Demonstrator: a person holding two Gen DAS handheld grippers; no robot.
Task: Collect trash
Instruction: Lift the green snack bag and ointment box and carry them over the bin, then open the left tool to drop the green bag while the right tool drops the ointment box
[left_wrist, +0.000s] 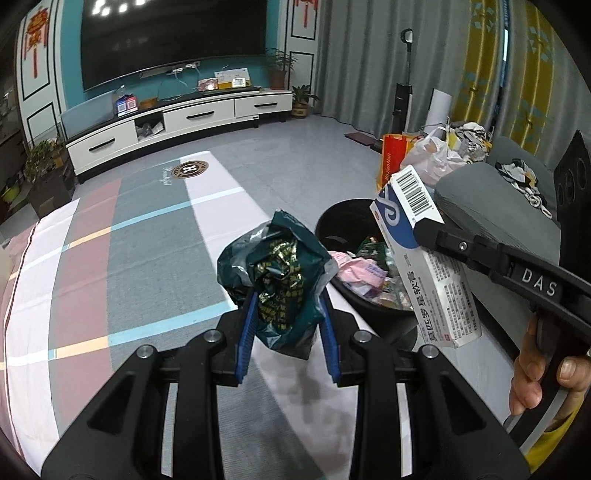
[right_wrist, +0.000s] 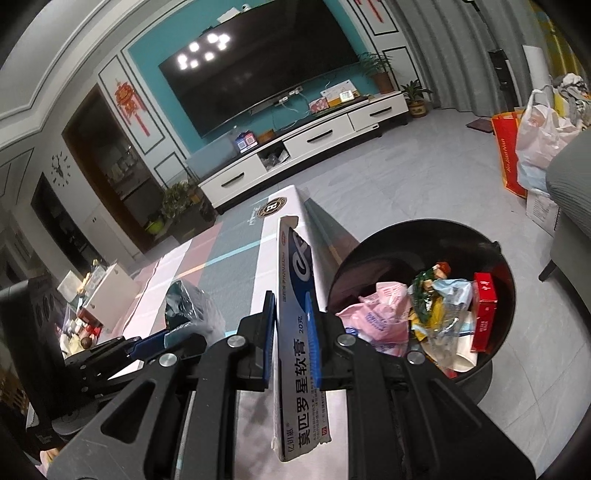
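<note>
Crumpled dark green snack wrapper (left_wrist: 284, 280) sits pinched in the left gripper (left_wrist: 286, 325) jaws above the cloth-covered desk (left_wrist: 147, 258); light, soft, crushable. Right gripper (right_wrist: 291, 336) jaws clamp a stiff, light ointment box (right_wrist: 299, 332) mid-length, beside the black trash bin (right_wrist: 495, 254).
</note>
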